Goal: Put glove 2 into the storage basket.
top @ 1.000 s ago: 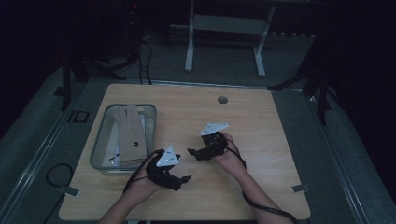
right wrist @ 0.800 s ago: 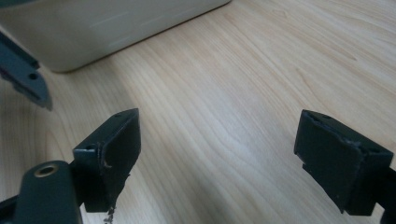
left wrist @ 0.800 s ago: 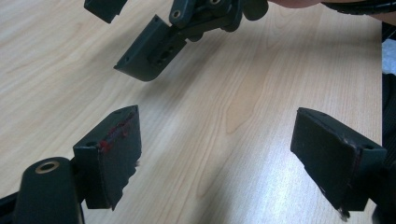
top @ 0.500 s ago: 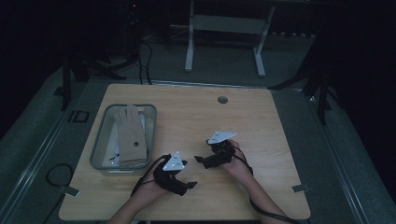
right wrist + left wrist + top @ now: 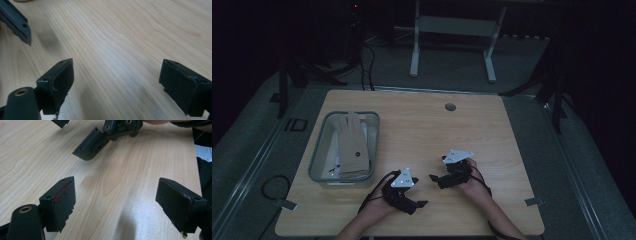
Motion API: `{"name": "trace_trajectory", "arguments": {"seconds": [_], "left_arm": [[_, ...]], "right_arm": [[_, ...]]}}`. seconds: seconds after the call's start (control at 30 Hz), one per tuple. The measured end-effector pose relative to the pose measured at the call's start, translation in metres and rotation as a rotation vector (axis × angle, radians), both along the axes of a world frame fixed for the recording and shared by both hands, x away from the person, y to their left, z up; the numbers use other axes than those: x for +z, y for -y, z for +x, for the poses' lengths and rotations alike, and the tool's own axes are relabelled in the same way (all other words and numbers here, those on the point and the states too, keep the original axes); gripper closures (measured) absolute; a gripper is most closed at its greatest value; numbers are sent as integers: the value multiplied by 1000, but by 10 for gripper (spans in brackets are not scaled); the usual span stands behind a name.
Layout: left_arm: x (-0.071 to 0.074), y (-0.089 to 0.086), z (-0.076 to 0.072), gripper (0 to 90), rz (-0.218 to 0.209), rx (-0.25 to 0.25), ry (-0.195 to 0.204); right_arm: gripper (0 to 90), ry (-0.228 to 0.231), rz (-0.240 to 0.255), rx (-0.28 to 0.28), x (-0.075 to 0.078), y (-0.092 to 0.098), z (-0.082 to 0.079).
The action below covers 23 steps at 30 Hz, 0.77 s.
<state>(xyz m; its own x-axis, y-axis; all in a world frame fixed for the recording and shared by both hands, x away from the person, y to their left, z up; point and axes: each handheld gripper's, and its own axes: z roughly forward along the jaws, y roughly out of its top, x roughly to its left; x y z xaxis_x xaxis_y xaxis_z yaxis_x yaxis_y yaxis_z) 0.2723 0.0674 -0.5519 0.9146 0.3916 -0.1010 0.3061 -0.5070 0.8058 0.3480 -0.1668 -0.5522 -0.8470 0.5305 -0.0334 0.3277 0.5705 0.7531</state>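
1. The high view is dim: the pale contents of the clear bin at centre left are hard to make out, apart from a brown paper bag lying on top.
2. The left claw sits low over bare table, jaws apart, nothing between them.
3. The right claw is likewise spread and empty.
4. The bin lies well apart, up-left of both claws in the high view.

Table — pale, smooth wood grain
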Motion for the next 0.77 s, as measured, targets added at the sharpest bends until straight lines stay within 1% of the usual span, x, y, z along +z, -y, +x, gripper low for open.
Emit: {"name": "trace_trajectory", "arguments": {"seconds": [0.03, 0.07, 0.17, 0.3, 0.33, 0.43, 0.53, 0.6, 0.77], "left_arm": [[0, 0, -1, 165, 3, -5, 7], [0, 1, -1, 165, 6, -9, 12], [1, 0, -1, 165, -10, -14, 12], [0, -2, -2, 165, -19, -11, 11], [0, -3, -2, 165, -22, -11, 12], [-2, -6, -2, 165, -28, -4, 10], [-4, -7, -1, 165, -20, -9, 6], [-4, -7, -2, 165, -22, -12, 9], [-3, -7, -2, 165, -35, -13, 12]], "right_arm": [[124, -5, -1, 3, -1, 2, -1], [124, 2, -7, -3, -2, 4, -2], [130, 7, -6, -9, -3, 10, -6], [133, 19, 10, -23, -2, 18, -11], [133, 17, 17, -26, -2, 20, -12], [133, 16, 18, -35, -3, 25, -12], [133, 9, 24, -45, -3, 27, -11], [133, 17, 17, -42, -4, 26, -11], [133, 21, 10, -44, -5, 24, -11]]}}
